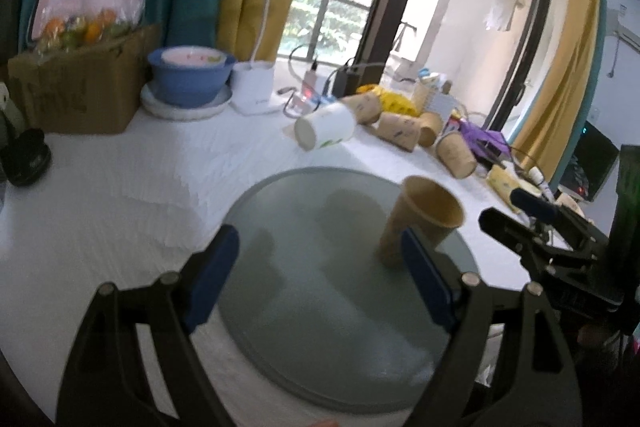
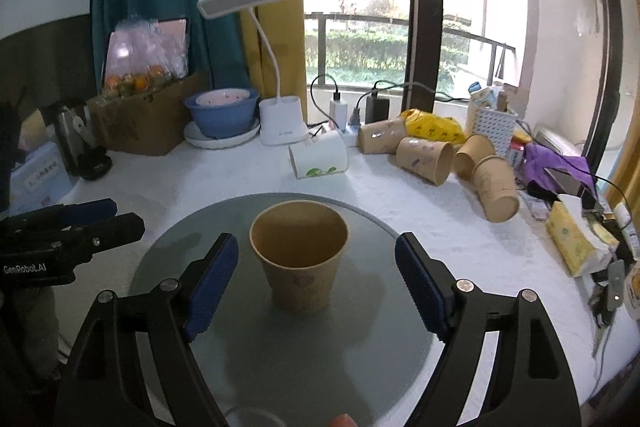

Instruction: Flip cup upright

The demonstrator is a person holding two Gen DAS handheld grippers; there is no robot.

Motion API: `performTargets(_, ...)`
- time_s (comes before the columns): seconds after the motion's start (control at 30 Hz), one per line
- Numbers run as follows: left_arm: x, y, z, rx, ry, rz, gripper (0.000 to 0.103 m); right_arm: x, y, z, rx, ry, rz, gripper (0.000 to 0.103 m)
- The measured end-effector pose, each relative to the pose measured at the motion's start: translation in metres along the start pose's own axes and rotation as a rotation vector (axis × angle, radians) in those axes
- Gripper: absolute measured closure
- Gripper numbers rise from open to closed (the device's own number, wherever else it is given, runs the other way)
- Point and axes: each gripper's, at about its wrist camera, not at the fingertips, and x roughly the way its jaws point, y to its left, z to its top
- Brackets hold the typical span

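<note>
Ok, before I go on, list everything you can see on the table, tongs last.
Paper cup: one, brown, upright on the glass disc.
Lying paper cups: four, brown, right rear.
White cup: one, on its side behind the disc.
Desk lamp: one, white, rear.
Bowl: one, blue, on a white plate.
Cardboard box: one, brown, rear left.
Tissue pack: one, yellow, right edge.
Left tongs: open, empty.
Right tongs: open around the cup, not touching.
</note>
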Motion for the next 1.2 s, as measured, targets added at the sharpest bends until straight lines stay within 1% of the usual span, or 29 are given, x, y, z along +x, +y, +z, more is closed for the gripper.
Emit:
performTargets(0.17, -0.024, -0.019, 0.005, 0.039, -0.052, -0.014, 0.019, -0.028, -0.002, 0.003, 0.019, -0.028, -0.012, 0.020)
performTargets(0.37, -0.052, -0.034, 0.015, 0.077, -0.120, -0.044, 0.019, -0.066, -0.003, 0.008, 0.028, -0.098, -0.027, 0.020)
performTargets(0.6, -0.090, -0.056, 0.023, 0.158, -0.233, -0.076, 0.019, -0.103, -0.008, 0.020, 0.030, -0.193, -0.059, 0.020)
performTargets(0.7, -0.103, -0.065, 0.026, 0.198, -0.278, -0.073, 0.018, -0.119, -0.009, 0.024, 0.027, -0.232, -0.073, 0.020)
performTargets(0.77, -0.112, -0.070, 0.028, 0.212, -0.307, -0.078, 0.016, -0.129, -0.009, 0.026, 0.024, -0.258, -0.082, 0.020)
performTargets(0.83, -0.120, -0.073, 0.029, 0.224, -0.330, -0.084, 0.010, -0.139, -0.011, 0.028, 0.024, -0.280, -0.088, 0.020)
performTargets(1.0, -0.136, -0.077, 0.030, 0.239, -0.391, -0.083, 0.005, -0.149, -0.017, 0.029, 0.039, -0.298, -0.090, 0.020)
performTargets(1.1, -0.136, -0.077, 0.030, 0.235, -0.394, -0.080, 0.004, -0.146, -0.020, 0.029, 0.053, -0.291, -0.088, 0.020)
performTargets(1.2, -0.134, -0.074, 0.030, 0.222, -0.398, -0.042, 0.004, -0.141, -0.022, 0.029, 0.061, -0.275, -0.084, 0.020)
